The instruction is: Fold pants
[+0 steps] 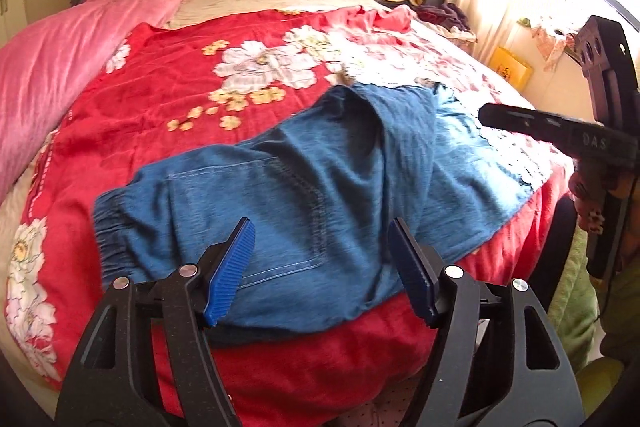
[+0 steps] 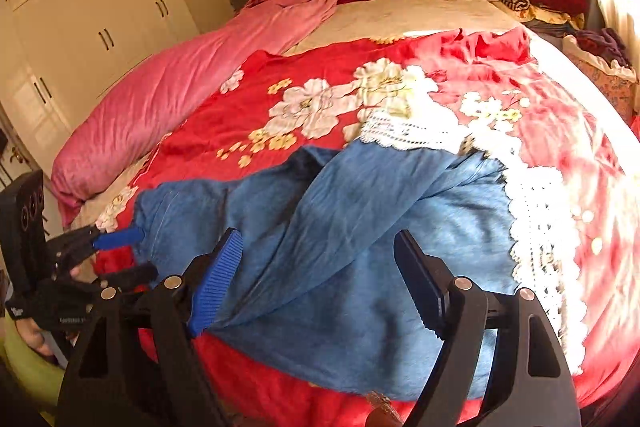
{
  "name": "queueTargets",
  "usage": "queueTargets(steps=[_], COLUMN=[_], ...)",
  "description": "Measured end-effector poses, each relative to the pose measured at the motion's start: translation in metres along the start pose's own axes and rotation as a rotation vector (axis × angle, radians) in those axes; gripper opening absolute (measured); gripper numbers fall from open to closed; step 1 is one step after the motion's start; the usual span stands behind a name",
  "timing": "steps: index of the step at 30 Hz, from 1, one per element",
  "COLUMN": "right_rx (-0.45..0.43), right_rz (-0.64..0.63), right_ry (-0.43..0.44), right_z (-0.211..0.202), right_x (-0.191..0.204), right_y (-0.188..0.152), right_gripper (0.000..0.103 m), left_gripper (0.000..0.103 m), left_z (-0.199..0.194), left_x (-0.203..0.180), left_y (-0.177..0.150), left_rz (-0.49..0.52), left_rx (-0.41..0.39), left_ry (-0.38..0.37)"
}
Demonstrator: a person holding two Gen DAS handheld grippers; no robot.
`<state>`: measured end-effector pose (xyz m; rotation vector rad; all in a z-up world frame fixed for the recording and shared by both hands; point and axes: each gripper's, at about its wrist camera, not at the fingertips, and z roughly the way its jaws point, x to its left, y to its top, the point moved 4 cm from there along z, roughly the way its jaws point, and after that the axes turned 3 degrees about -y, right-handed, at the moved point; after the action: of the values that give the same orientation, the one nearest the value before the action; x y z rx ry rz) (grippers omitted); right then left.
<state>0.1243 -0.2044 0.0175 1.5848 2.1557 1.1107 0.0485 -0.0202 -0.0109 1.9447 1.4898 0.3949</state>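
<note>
Hovering over pants (image 1: 304, 187) lying rumpled on bed (image 1: 248, 367) | left gripper (image 1: 322, 269), right gripper (image 2: 316, 287) fingers spread wide, empty | risk: overlapping legs could snag single layer, skewing fold

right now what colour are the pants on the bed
Blue denim pants, lying on the red floral blanket; clearest in the left wrist view.
</note>
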Motion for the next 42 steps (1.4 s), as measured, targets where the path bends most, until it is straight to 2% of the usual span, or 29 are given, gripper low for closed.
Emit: queueTargets(steps=[6,13,16,19,20,21,22,23,33,34,35,36,37,38,39,40,42], right_rx=[0.000,0.041,0.068,0.116,0.129,0.149,0.164,0.181,0.245,0.246,0.249,0.247,0.242,0.232,0.226,0.218,0.184], right_rz=[0.003,0.036,0.041,0.034,0.029,0.025,0.022,0.016,-0.056,-0.059,-0.066,-0.075,-0.081,-0.077,-0.063,-0.042,-0.012], right_ry=[-0.044,-0.061,-0.068,-0.090,-0.095,-0.102,-0.115,-0.125,-0.268,-0.282,-0.296,-0.309,-0.319,-0.314,-0.295,-0.276,-0.250], right_z=[0.012,0.049,0.071,0.101,0.110,0.122,0.130,0.141,0.208,0.211,0.214,0.215,0.215,0.212,0.209,0.202,0.187], right_x=[-0.019,-0.033,-0.034,-0.033,-0.031,-0.029,-0.029,-0.027,-0.021,-0.024,-0.027,-0.031,-0.035,-0.040,-0.045,-0.050,-0.059], right_y=[0.024,0.060,0.073,0.083,0.084,0.086,0.087,0.088,0.095,0.096,0.096,0.097,0.098,0.100,0.100,0.101,0.103], right_gripper=[0.082,0.082,0.082,0.082,0.082,0.082,0.082,0.082,0.080,0.076,0.066,0.060,0.041,0.029,0.023,0.012,0.012], left_gripper=[0.062,0.062,0.062,0.053,0.041,0.033,0.017,0.007,0.004,0.004,0.004,0.004,0.004,0.004,0.004,0.004,0.004], left_z=[0.025,0.060,0.073,0.086,0.090,0.094,0.097,0.099,0.101,0.100,0.100,0.099,0.097,0.095,0.090,0.087,0.078], left_x=[-0.031,-0.054,-0.058,-0.059,-0.060,-0.062,-0.063,-0.066,-0.091,-0.091,-0.090,-0.090,-0.089,-0.087,-0.085,-0.084,-0.081], left_y=[0.006,0.005,0.007,0.009,0.009,0.009,0.009,0.008,-0.007,-0.008,-0.008,-0.008,-0.008,-0.008,-0.007,-0.006,-0.004], left_rz=[0.024,0.003,-0.009,-0.036,-0.045,-0.051,-0.053,-0.053,0.020,0.019,0.017,0.015,0.013,0.012,0.012,0.015,0.021], left_rx=[0.033,0.089,0.098,0.110,0.113,0.115,0.122,0.127,0.155,0.155,0.155,0.155,0.153,0.151,0.145,0.138,0.119], left_ry=[-0.086,-0.170,-0.170,-0.178,-0.186,-0.190,-0.194,-0.200,-0.228,-0.229,-0.230,-0.231,-0.229,-0.227,-0.223,-0.217,-0.204])
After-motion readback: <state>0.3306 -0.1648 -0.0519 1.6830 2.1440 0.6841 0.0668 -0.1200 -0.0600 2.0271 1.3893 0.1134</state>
